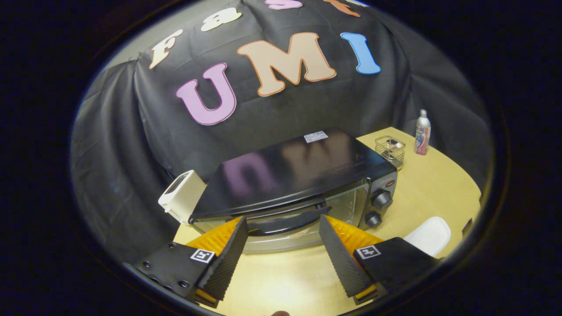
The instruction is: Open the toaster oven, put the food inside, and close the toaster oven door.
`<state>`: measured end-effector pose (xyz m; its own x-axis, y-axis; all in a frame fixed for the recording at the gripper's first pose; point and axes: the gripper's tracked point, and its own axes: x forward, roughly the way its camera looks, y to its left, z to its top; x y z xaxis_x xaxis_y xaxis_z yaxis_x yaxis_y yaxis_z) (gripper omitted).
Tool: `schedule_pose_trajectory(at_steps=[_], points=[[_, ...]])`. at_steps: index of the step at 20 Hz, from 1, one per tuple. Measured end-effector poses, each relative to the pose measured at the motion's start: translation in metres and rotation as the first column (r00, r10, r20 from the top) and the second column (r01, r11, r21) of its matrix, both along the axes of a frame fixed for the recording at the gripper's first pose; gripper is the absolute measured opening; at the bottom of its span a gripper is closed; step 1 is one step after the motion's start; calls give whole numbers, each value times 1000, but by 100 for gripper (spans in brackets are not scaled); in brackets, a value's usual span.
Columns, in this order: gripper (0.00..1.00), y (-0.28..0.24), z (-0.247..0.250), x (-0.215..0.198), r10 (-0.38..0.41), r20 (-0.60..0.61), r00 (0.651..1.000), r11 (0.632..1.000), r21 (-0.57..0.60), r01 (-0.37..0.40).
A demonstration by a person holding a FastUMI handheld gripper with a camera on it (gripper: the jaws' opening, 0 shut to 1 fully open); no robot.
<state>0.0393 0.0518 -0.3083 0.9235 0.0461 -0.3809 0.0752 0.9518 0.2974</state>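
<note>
- The toaster oven [298,175] sits on the yellow table [272,276], in the middle, with its glass door facing the gripper.
- The door [303,215] looks shut or almost shut. I cannot tell if there is a small gap at the top.
- The dark door handle [285,224] is a long bar. It runs left to right along the top of the door.
- I cannot see any food through the glass; it is too dim to be sure.
- A shut door fits two stories: the door waiting to be opened, or the door closed again with the food in. This one look cannot say which.
- The gripper [283,245] hangs just in front of the door, a bit higher than the table.
- Its two fingers are spread wide and hold nothing.
- The handle lies straight ahead, just past the fingertips, in the gap between them. The bar is laid across the way the fingers point, so they stand near its two ends.
- Two black knobs [378,207] are on the right side of the oven front.
- A white plate [428,235] lies on the table to the right, near the gripper. I cannot tell what is on it.
- A white box [181,196] leans by the oven's left side.
- Far right on the table are a small wire basket [390,151] and a tall can [422,132].
</note>
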Motion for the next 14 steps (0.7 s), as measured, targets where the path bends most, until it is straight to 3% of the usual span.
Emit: schedule_pose_trajectory(at_steps=[7,10,14], points=[[100,-12,4,11,-39,11,999,999,3,39],[100,-24,13,7,-49,24,999,996,-69,50],[100,-39,68,-1,-68,118,991,991,-105,80]])
